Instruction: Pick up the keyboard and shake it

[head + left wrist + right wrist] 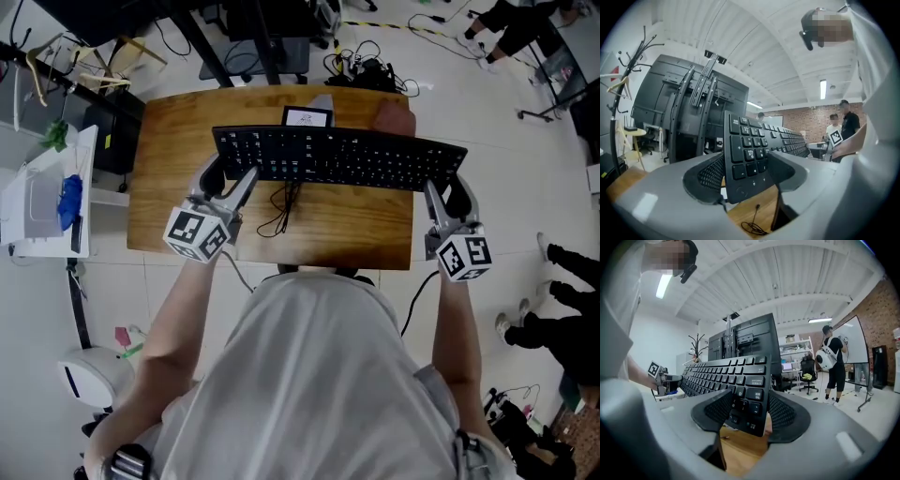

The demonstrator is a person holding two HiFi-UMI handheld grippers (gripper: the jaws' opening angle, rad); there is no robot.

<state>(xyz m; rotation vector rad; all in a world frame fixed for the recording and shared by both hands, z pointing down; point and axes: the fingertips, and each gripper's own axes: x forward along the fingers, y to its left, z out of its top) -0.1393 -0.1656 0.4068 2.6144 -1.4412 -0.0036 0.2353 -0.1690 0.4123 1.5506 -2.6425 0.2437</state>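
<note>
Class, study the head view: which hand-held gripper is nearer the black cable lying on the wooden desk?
Left. The left hand-held gripper clamps the keyboard end just left of the cable; the right hand-held gripper grips the far opposite end.

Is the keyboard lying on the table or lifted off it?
Lifted off: the left gripper and right gripper each clamp one end of the keyboard, with table visible beneath.
</note>
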